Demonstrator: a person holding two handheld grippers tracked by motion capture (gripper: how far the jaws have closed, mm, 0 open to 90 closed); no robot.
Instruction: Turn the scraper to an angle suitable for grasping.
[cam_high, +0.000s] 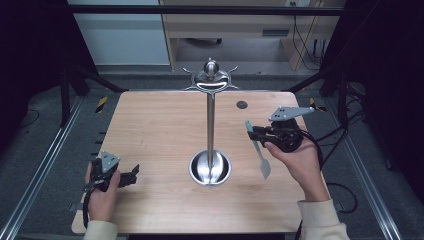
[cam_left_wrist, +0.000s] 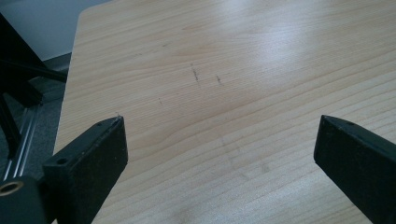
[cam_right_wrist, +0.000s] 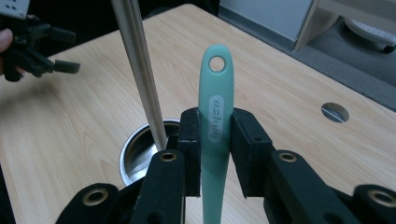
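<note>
A metal stand (cam_high: 210, 122) with a round base (cam_high: 210, 169) and hooked arms at its top (cam_high: 210, 75) rises from the middle of the wooden table (cam_high: 155, 130). My right gripper (cam_high: 257, 132) hovers right of the pole, shut on a mint-green utensil (cam_high: 256, 145) whose flat blade (cam_high: 265, 169) hangs down toward the table. In the right gripper view the utensil's handle (cam_right_wrist: 215, 112), with a hole at its end, sticks up between the jaws, and the pole (cam_right_wrist: 138, 70) stands just left of it. My left gripper (cam_high: 131, 175) rests at the near left, open (cam_left_wrist: 219, 140) over bare wood.
A small round hole (cam_high: 242, 105) sits in the table at the back right. Cables (cam_high: 345, 130) trail off the right edge. Metal rails (cam_high: 45, 165) run along both sides, and a desk (cam_high: 240, 30) stands beyond the table.
</note>
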